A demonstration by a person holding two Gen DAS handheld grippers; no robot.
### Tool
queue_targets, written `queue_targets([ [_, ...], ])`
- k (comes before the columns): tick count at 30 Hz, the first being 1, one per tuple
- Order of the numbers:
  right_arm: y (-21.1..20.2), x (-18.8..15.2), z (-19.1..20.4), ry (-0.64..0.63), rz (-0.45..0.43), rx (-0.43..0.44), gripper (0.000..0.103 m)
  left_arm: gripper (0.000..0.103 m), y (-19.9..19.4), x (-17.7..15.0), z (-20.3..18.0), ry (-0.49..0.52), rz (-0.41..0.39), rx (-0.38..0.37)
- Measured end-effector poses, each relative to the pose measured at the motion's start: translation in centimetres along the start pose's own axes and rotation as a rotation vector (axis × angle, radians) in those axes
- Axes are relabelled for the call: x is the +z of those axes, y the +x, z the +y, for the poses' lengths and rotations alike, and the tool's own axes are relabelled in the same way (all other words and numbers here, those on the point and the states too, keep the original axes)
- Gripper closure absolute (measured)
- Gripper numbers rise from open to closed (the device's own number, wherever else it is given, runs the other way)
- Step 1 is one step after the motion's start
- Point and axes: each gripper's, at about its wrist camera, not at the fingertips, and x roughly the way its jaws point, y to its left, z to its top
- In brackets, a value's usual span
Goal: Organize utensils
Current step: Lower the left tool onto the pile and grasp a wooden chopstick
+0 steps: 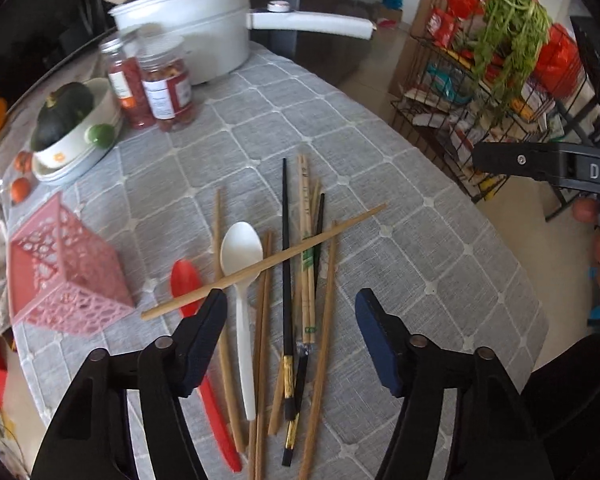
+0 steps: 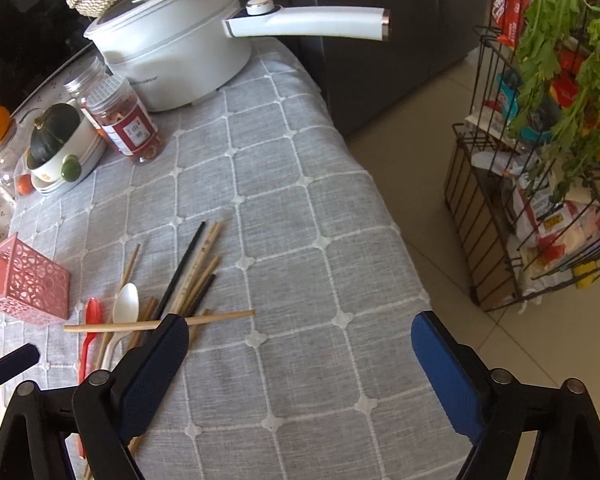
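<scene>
The left gripper [image 1: 292,320] is hanging over a loose pile of utensils on the grey checked tablecloth [image 1: 400,200], its two black fingers spread with dark blue pads and nothing pinched between them. Seen between the fingers, the pile is lying scattered: a white plastic spoon [image 1: 242,264], a red plastic spoon [image 1: 188,280] just beside it, several brown wooden chopsticks [image 1: 328,320], a pair of pale bamboo chopsticks with green bands [image 1: 306,240] and black lacquered chopsticks with gold ends [image 1: 286,280]. One long light wooden chopstick [image 1: 268,264] is lying crosswise on top of the others, passing over the white spoon's bowl.

The right gripper [image 2: 300,344] is hovering over bare cloth to the right of the pile, its jaws also standing wide apart and holding nothing; its left finger [image 2: 156,368] is showing in front of the pile's near edge.

A pink perforated plastic holder [image 1: 64,272] is lying tipped on its side to the left of the utensils, apart from them. Farther back are standing two clear jars with red labels [image 1: 164,84], a white electric pot with a long handle [image 1: 204,28] and a bowl holding a dark green squash [image 1: 66,116]. A black wire rack with green leaves [image 1: 500,60] is standing on the floor beyond the table edge
</scene>
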Motion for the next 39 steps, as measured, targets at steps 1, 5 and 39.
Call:
queue_targets([
  [1, 0.3, 0.0, -0.3, 0.0, 0.011, -0.003, 0.012, 0.043, 0.7, 0.3, -0.2, 0.021, 0.007, -0.013],
  [5, 0.9, -0.2, -1.7, 0.004, 0.031, -0.017, 0.012, 0.046, 3.1, 1.8, -1.8, 0.114, 0.017, -0.06],
  [39, 1.3, 0.0, -3.3, 0.101, 0.061, 0.115, 0.012, 0.099, 7.3, 4.2, -3.9, 0.237, 0.142, -0.016],
])
